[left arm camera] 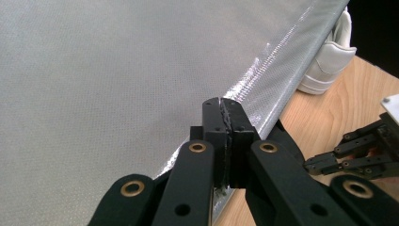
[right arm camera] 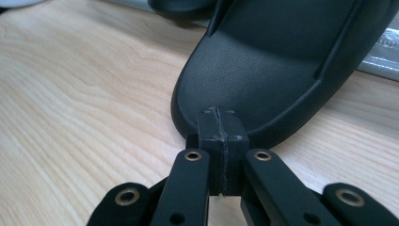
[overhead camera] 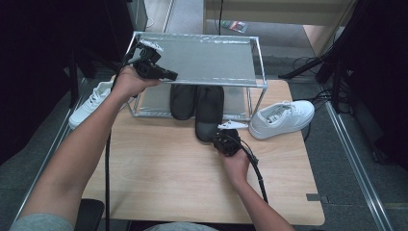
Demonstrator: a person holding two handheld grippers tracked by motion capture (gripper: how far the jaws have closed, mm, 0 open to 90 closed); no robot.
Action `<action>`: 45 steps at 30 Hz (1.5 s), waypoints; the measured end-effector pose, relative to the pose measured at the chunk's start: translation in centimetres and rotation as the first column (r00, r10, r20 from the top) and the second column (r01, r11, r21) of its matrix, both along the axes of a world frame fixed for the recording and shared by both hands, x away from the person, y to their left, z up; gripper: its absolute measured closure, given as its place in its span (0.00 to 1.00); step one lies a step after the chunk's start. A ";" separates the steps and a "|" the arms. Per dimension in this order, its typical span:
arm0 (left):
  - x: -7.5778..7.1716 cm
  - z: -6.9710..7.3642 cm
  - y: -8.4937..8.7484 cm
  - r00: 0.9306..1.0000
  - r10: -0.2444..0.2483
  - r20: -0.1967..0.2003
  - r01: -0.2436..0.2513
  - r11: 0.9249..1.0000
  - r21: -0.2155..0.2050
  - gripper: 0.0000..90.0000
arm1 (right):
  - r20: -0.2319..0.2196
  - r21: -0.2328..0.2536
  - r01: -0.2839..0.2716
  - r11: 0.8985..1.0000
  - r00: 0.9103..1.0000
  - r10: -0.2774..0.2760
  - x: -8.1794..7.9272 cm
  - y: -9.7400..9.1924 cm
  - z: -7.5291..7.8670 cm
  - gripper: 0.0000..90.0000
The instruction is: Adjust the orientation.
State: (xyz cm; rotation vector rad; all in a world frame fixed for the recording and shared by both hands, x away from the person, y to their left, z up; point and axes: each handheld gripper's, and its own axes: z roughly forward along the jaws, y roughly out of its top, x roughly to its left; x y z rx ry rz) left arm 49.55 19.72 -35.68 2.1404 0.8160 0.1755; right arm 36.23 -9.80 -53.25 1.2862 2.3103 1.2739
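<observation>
A black slipper (overhead camera: 209,113) (right arm camera: 263,70) lies half under the lower shelf of a metal shoe rack (overhead camera: 257,57), its heel sticking out onto the wooden table (overhead camera: 159,168). My right gripper (overhead camera: 217,138) (right arm camera: 219,113) is shut, with its tips right against that heel's rim and nothing between the pads. A second black slipper (overhead camera: 183,101) sits beside the first, further in. My left gripper (overhead camera: 172,75) (left arm camera: 223,104) is shut and empty, held over the front edge of the rack's top shelf (left arm camera: 117,70) near its left end.
One white sneaker (overhead camera: 281,118) (left arm camera: 329,61) stands on the table to the right of the rack. Another white sneaker (overhead camera: 91,103) lies by the table's left edge. Cables trail from both grippers. The right gripper (left arm camera: 362,150) also appears low on the right of the left gripper view.
</observation>
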 end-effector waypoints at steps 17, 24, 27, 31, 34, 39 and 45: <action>-0.1 0.0 0.0 1.000 0.007 -0.004 -0.007 1.000 -0.004 1.00 | 0.041 -0.017 0.022 1.000 0.999 -0.021 3.9 1.8 1.8 1.00; 0.0 -0.2 0.2 1.000 0.001 -0.003 -0.001 1.000 -0.023 1.00 | 0.021 -0.015 0.054 0.998 0.998 -0.053 5.8 2.2 1.8 1.00; 0.0 -0.4 0.4 1.000 0.005 -0.007 -0.005 0.999 -0.049 1.00 | 0.013 -0.008 0.066 0.998 0.998 -0.066 6.3 2.4 2.0 1.00; -0.1 -0.5 0.6 1.000 0.007 -0.001 -0.007 0.998 -0.060 0.99 | 0.005 0.001 0.064 0.998 0.998 -0.064 6.7 2.4 1.8 0.99; -0.2 -0.5 0.4 1.000 0.011 0.011 -0.011 0.999 -0.048 0.98 | -0.009 -0.004 0.072 0.997 0.997 -0.072 6.8 2.2 2.0 0.98; -0.1 -0.5 0.5 1.000 0.014 0.005 -0.014 0.998 -0.056 0.98 | 0.004 0.002 0.012 1.000 1.000 -0.012 5.4 2.0 2.8 0.96; -0.2 0.1 0.5 0.999 0.038 -0.012 -0.038 0.999 -0.036 0.76 | 0.010 0.039 -0.056 0.998 0.998 0.056 3.6 1.3 3.6 0.87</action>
